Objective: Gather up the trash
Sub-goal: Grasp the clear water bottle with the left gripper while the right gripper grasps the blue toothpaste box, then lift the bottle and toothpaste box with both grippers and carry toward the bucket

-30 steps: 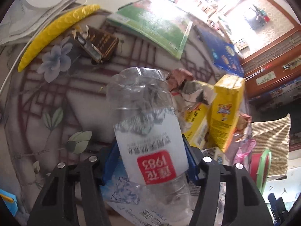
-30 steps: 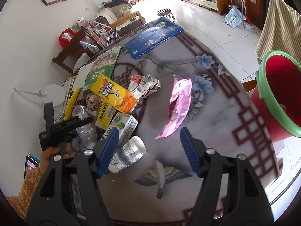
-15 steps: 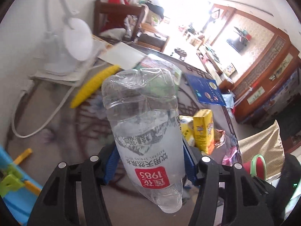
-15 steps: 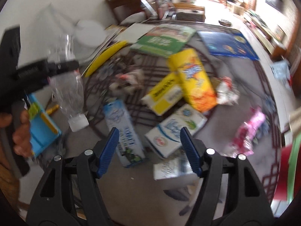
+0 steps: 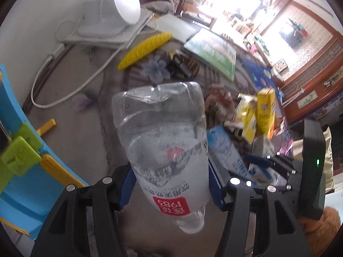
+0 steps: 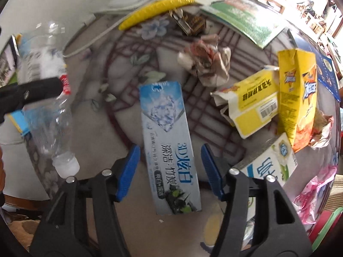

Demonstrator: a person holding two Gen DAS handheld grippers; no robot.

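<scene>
My left gripper (image 5: 170, 184) is shut on a clear plastic bottle (image 5: 165, 145) with a red-and-white label, held in the air, cap end toward me. The bottle (image 6: 46, 90) also shows at the left of the right wrist view, gripped by the left gripper. My right gripper (image 6: 170, 169) is open, its blue pads on either side of a blue-and-white toothpaste box (image 6: 169, 150) lying flat on the table. It is seen from outside in the left wrist view (image 5: 268, 165). Two yellow cartons (image 6: 298, 98), a white carton (image 6: 272, 160), crumpled paper (image 6: 208, 62) and a pink wrapper (image 6: 317, 188) lie to the right.
A yellow corn-shaped toy (image 6: 154, 10), a green book (image 6: 242, 19), a blue book (image 6: 323, 66) and a dark wrapper (image 6: 190, 22) lie at the far side. A white lamp with cord (image 5: 111, 15) stands far left. A blue plastic toy (image 5: 23, 169) is at the left. A green-rimmed red bin (image 6: 325, 231) is lower right.
My right gripper has moved left and down over the toothpaste box, which now lies between its open pads. My left gripper has lifted the bottle higher and tilted back.
</scene>
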